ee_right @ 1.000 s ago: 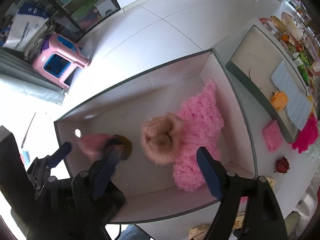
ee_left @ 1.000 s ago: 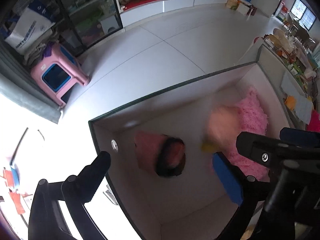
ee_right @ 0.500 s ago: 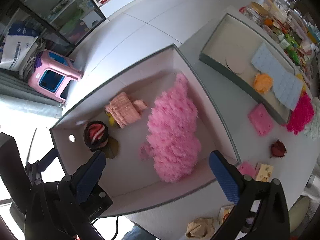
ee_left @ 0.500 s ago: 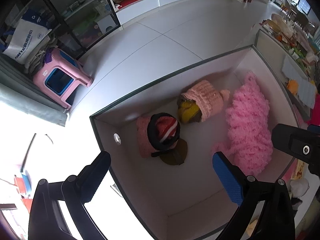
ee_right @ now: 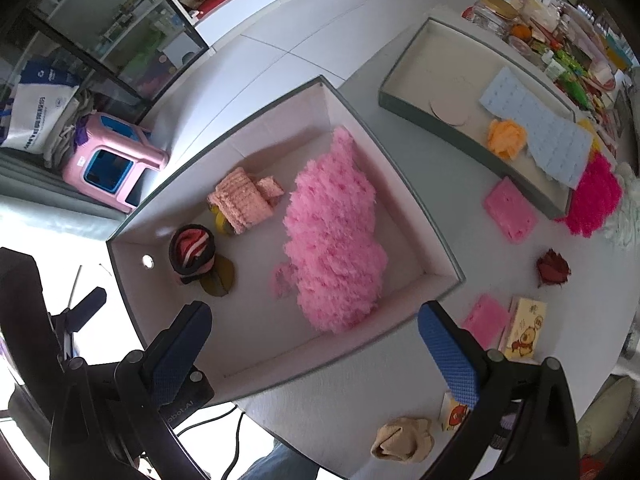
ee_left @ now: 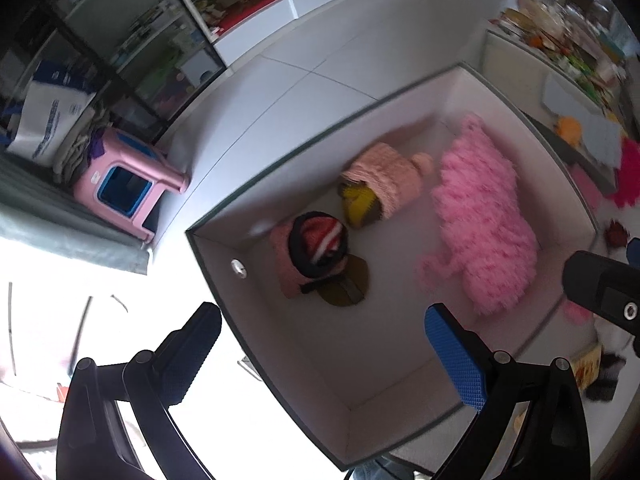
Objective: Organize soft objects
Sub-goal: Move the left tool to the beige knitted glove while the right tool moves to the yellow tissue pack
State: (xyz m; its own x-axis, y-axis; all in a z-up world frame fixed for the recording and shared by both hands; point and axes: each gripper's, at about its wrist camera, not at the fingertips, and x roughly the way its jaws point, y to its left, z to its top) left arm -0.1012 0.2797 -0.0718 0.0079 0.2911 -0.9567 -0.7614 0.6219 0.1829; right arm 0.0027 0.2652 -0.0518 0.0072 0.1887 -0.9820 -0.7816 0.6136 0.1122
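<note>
Fluffy pink fabric lies along the right side of the white box, with a peach knitted hat near the far wall and a striped hat by the left corner, each resting on what looks like a yellowish-olive piece, though blur makes that hard to tell. Both grippers hang above the box's near edge, the right gripper with jaws spread wide and nothing between them, having just been opening. The left gripper is likewise spread and empty.
</note>
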